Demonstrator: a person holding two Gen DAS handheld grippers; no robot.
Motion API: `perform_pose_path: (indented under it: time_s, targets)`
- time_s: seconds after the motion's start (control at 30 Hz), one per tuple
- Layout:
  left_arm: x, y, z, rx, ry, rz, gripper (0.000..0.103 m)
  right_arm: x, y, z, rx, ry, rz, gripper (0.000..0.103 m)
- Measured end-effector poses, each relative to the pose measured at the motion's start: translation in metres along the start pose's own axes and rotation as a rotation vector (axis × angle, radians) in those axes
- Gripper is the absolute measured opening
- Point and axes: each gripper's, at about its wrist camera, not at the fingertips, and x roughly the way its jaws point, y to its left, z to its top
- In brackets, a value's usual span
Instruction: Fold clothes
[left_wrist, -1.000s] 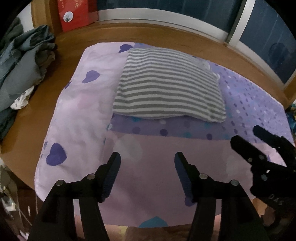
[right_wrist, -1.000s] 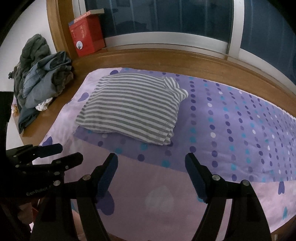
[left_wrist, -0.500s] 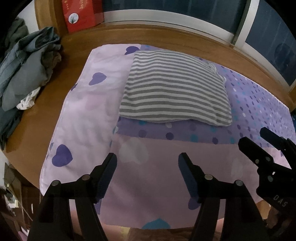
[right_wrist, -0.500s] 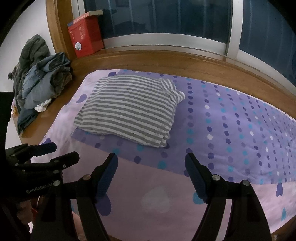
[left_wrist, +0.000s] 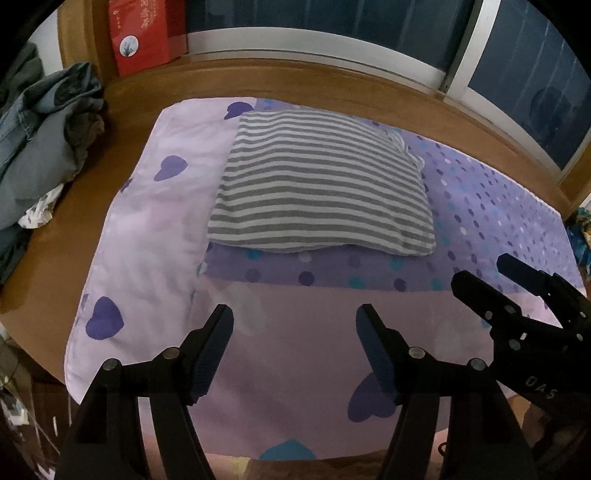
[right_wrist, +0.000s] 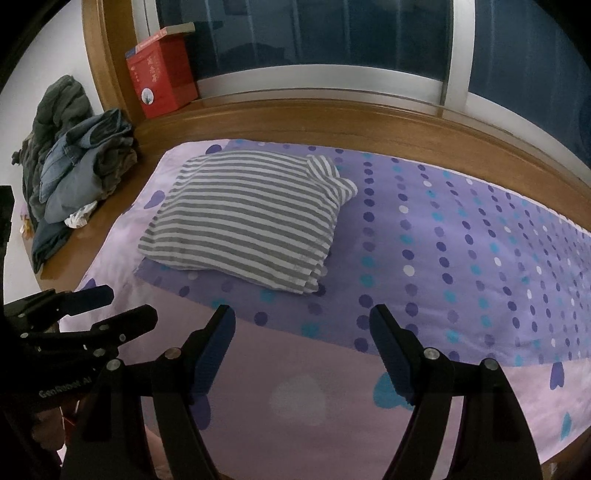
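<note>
A grey-and-white striped garment (left_wrist: 321, 184) lies folded into a rectangle on a purple sheet (left_wrist: 147, 229) with hearts and dots; it also shows in the right wrist view (right_wrist: 247, 221). My left gripper (left_wrist: 294, 343) is open and empty above the sheet's pink near part, short of the garment. My right gripper (right_wrist: 302, 343) is open and empty, also short of the garment. Each gripper shows in the other's view, the right one (left_wrist: 495, 280) at right and the left one (right_wrist: 110, 306) at left.
A heap of jeans and dark clothes (right_wrist: 74, 166) lies on the wooden surface (left_wrist: 51, 266) left of the sheet. A red box (right_wrist: 162, 77) stands on the window ledge. A window (right_wrist: 332, 44) runs along the back.
Both grippers have drawn back and shifted left a little, so the garment sits more to the right in the left view. Both stay open and empty.
</note>
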Motion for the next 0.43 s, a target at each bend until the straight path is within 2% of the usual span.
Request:
perform_pose_path:
  time_s: [0.43]
  targets:
    - [0.0021,-0.0007,-0.0035,0.004,0.013,0.014,0.070,-0.0008,-0.0014,-0.0018,0.000,0.003,0.001,0.076]
